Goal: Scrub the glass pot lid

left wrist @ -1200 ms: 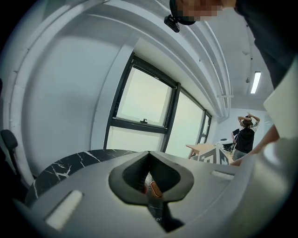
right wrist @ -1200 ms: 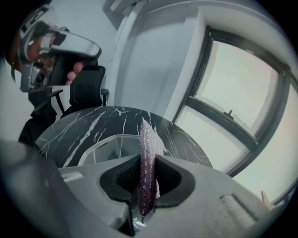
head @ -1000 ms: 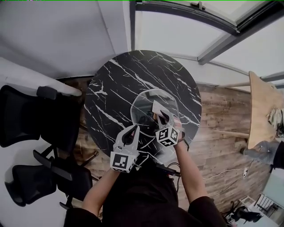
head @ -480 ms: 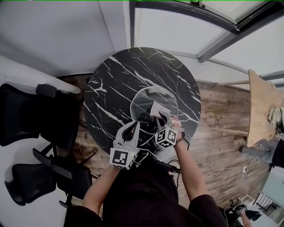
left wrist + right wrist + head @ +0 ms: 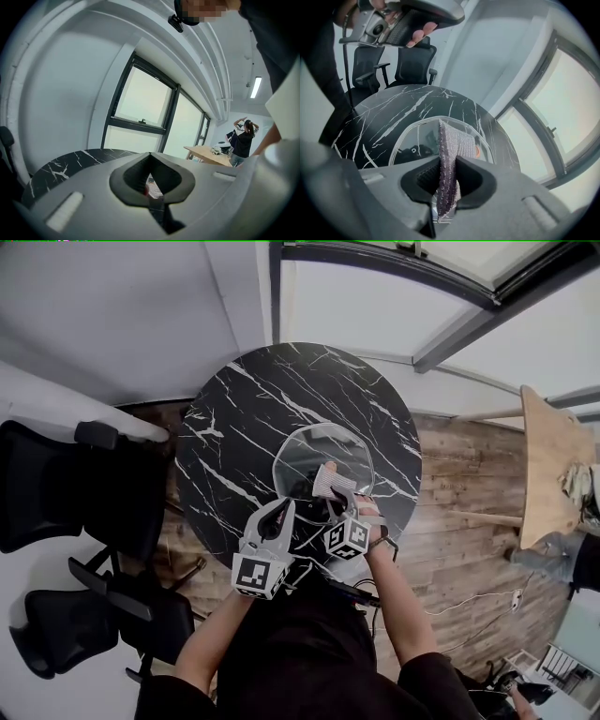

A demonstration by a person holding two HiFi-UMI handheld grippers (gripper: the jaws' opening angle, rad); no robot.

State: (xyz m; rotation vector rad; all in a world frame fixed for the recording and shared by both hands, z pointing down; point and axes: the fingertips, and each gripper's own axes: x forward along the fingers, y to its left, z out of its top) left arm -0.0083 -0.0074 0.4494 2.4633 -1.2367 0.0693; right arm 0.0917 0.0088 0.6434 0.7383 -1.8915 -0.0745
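The scrubbing pad (image 5: 449, 154) is clamped on edge between the jaws of the right claw (image 5: 447, 176), with its upper part projecting past the jaw tips. This grip is judged to leave a free stretch of pad to press on the glass while the jaws stay off it.

The glass pot lid (image 5: 417, 136) lies flat on the marble desk (image 5: 244, 418), directly ahead of and below the right claw. A flat, fully supported lid is judged to tolerate scrubbing pressure without tipping.

The left claw (image 5: 149, 180) is drawn nearly together, with only a thin slit between the jaws. No gripped thing can be confirmed in it. It is placed just beside the right claw, at the near rim of the lid. This is judged to be a bracing position, though contact cannot be confirmed.

In the head view, both forearms are extended forward from the torso. The right claw (image 5: 336, 495) is angled down over the lid, and the left claw (image 5: 281, 514) is pointed away from the body.
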